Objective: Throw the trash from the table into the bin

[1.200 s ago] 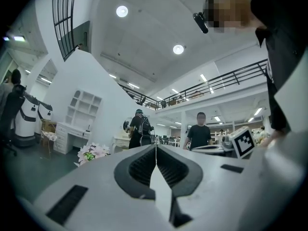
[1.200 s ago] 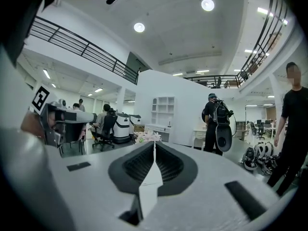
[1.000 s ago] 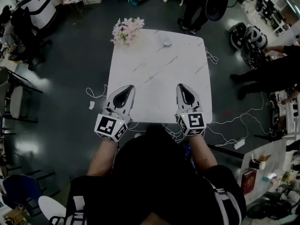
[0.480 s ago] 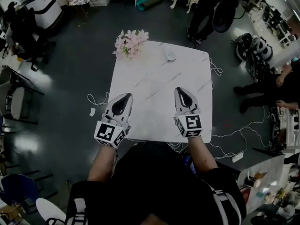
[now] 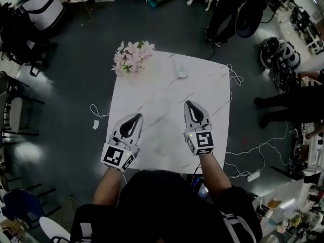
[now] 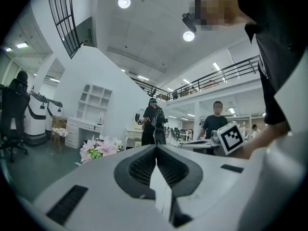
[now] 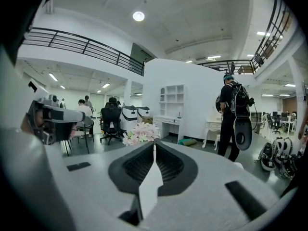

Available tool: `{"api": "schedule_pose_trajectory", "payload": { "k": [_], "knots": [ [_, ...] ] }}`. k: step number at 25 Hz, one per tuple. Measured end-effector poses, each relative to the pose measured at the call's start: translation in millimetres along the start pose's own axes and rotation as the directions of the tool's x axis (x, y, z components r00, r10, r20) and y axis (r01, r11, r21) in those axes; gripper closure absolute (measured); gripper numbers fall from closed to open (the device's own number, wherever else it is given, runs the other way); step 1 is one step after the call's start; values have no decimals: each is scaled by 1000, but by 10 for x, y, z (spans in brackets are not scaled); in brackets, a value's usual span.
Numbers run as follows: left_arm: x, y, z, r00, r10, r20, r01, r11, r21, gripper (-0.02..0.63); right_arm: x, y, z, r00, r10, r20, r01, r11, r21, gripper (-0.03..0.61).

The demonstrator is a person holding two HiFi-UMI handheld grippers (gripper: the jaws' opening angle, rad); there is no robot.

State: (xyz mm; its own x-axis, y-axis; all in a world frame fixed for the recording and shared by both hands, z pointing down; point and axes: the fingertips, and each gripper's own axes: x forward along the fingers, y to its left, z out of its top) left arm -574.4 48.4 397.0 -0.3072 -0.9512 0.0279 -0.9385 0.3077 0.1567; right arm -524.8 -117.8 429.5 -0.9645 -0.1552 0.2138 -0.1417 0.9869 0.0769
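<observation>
A small crumpled piece of pale trash lies near the far edge of the white marble table. My left gripper hovers over the table's near left part, shut with nothing in it. My right gripper is over the near right part, also shut and holding nothing, with the trash a short way beyond its tip. In the left gripper view the jaws meet in a closed line. The right gripper view shows its jaws pressed together too. No bin can be made out in any view.
A bunch of pink flowers stands at the table's far left corner, also seen as flowers ahead of the right gripper. People stand beyond the table. Cables trail on the dark floor to the right, and chairs stand to the left.
Both grippers have advanced from the table's near edge to over its surface, still shut. The table, flowers and trash now sit lower and closer in the head view.
</observation>
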Motion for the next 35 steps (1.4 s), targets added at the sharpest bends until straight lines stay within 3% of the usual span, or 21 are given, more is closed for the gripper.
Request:
{"api": "schedule_pose_trajectory", "payload": {
  "k": [7, 18, 28, 29, 32, 35],
  "knots": [
    [563, 23, -120, 998, 9, -61, -10, 1000, -15, 598, 375, -298, -220, 999, 27, -16, -27, 998, 52, 565],
    [1257, 250, -369, 998, 38, -57, -40, 999, -27, 598, 948, -797, -579, 998, 22, -59, -17, 996, 85, 565],
    [1436, 332, -658, 993, 53, -104, -58, 997, -49, 598, 1495, -1012, -918, 995, 15, -102, -2, 992, 129, 561],
    [1428, 332, -698, 992, 54, -113, -60, 997, -53, 598, 1546, -1029, -975, 994, 11, -110, 4, 991, 137, 550],
    [1375, 362, -804, 988, 66, -143, -75, 995, -60, 598, 1708, -1072, -1167, 989, -3, -146, 26, 987, 158, 392],
    [1310, 428, -879, 981, 84, -173, -96, 994, -60, 598, 1875, -1126, -1366, 982, -21, -190, 54, 983, 174, 291]
  ]
}}
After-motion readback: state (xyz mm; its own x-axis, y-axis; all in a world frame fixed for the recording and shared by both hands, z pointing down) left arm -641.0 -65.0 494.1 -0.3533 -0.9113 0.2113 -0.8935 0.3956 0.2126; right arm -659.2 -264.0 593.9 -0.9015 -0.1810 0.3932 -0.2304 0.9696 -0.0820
